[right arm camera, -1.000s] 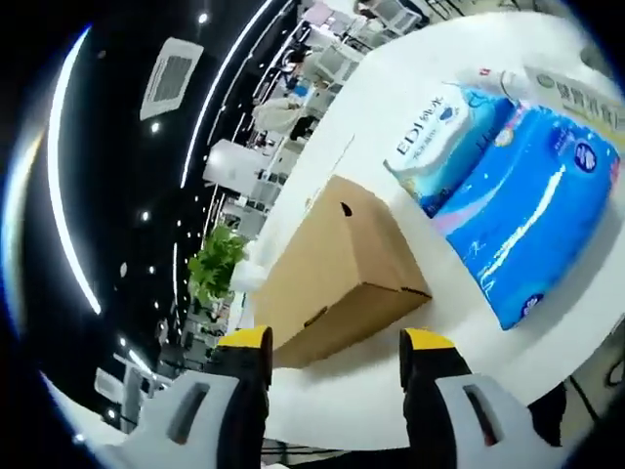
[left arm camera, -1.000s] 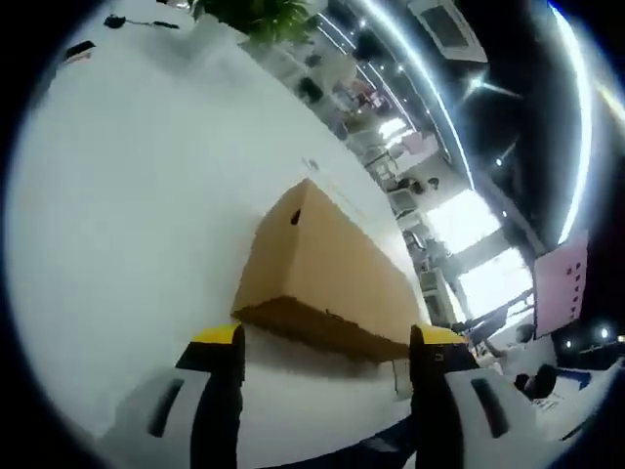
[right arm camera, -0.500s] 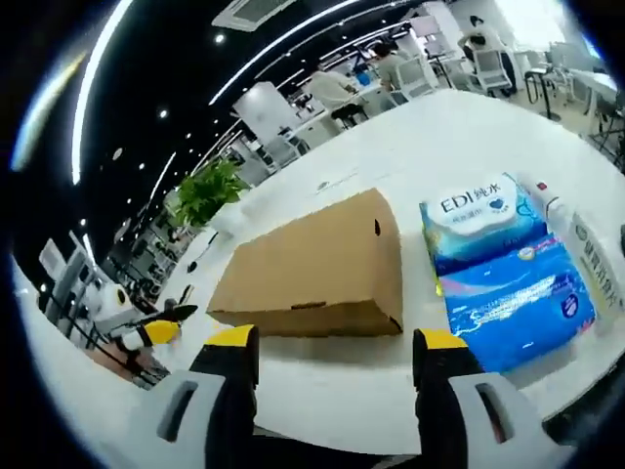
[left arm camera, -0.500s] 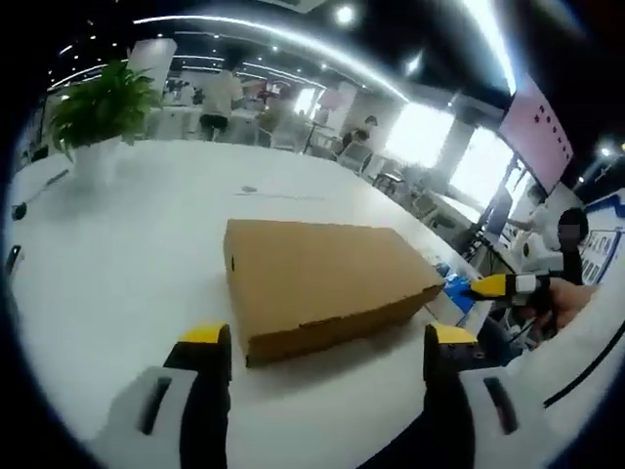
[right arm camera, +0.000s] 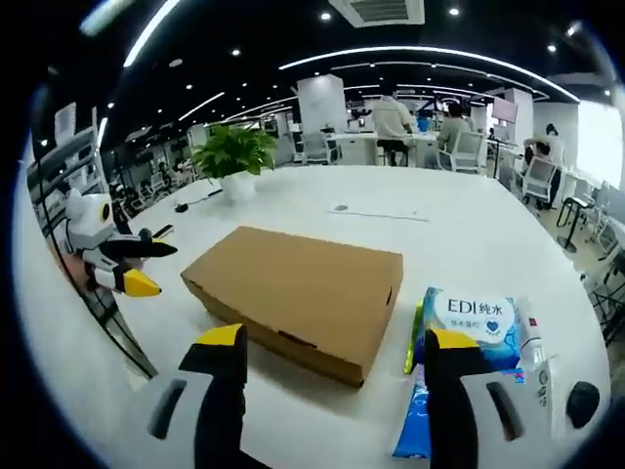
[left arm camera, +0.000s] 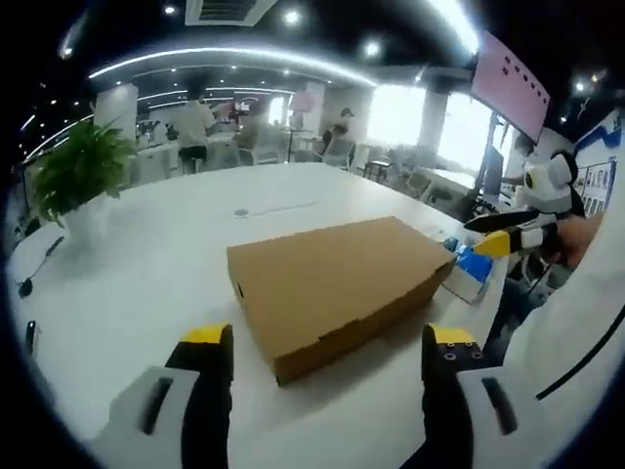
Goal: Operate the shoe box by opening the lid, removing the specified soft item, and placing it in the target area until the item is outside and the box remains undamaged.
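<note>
Closed shoe box (left arm camera: pixel 337 280) sitting mid-frame on the white tabletop (left arm camera: pixel 146 283), left tool (left arm camera: pixel 322 342) and right tool (right arm camera: pixel 332 347) both wide open, gripping nothing.

We see the shoe box (right arm camera: pixel 298 299) ahead of the right gripper's jaws as plain matt brown cardboard, its lid smooth (no print that we can make out). Beside it, the blue tissue pack (right arm camera: pixel 469 362) is glossy plastic film. Under both, the white table (left arm camera: pixel 127 283) looks smooth, faintly sheened.
</note>
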`<state>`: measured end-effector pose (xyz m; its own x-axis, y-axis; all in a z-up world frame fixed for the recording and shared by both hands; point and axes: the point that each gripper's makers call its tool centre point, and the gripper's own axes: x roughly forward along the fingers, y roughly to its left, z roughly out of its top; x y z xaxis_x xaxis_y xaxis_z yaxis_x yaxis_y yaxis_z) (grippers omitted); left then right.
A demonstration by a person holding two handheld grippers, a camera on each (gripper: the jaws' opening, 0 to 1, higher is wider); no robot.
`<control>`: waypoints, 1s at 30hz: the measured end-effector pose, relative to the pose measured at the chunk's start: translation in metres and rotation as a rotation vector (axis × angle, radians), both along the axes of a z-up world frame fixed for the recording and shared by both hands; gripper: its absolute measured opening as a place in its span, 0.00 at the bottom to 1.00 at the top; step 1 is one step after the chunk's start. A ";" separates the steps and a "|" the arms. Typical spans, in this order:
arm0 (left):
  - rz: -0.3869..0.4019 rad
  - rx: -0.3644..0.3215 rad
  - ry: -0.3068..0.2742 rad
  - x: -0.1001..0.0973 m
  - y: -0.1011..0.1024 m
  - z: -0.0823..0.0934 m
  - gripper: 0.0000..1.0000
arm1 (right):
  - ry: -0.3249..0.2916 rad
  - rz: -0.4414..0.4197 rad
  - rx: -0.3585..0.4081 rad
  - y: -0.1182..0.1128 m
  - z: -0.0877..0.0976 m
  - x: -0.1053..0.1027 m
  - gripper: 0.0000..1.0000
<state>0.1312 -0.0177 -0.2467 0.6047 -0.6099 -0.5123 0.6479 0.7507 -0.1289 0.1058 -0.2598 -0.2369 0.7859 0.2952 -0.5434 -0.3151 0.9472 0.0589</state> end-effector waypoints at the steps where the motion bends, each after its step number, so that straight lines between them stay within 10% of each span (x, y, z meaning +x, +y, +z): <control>1: -0.001 -0.006 0.011 0.000 0.000 -0.001 0.83 | 0.015 0.014 -0.008 0.001 -0.002 0.000 0.76; 15: -0.051 0.072 0.017 0.003 -0.002 -0.022 0.74 | 0.022 0.013 -0.086 -0.003 -0.017 0.003 0.67; 19: -0.080 0.094 0.061 -0.003 -0.004 -0.039 0.75 | 0.035 0.037 -0.010 0.007 -0.025 0.001 0.85; 21: -0.096 0.003 0.040 -0.006 -0.013 -0.031 0.79 | 0.054 0.052 -0.038 0.008 -0.031 -0.003 0.82; 25: -0.102 0.126 0.040 -0.008 -0.008 -0.046 0.78 | 0.081 0.077 -0.095 0.008 -0.039 -0.004 0.82; 30: -0.043 0.079 -0.004 0.004 -0.002 -0.025 0.74 | -0.031 0.098 -0.269 -0.005 -0.029 0.010 0.76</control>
<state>0.1349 -0.0200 -0.2719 0.5805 -0.5934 -0.5575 0.6804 0.7297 -0.0682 0.1154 -0.2646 -0.2662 0.7781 0.2195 -0.5885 -0.4039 0.8924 -0.2012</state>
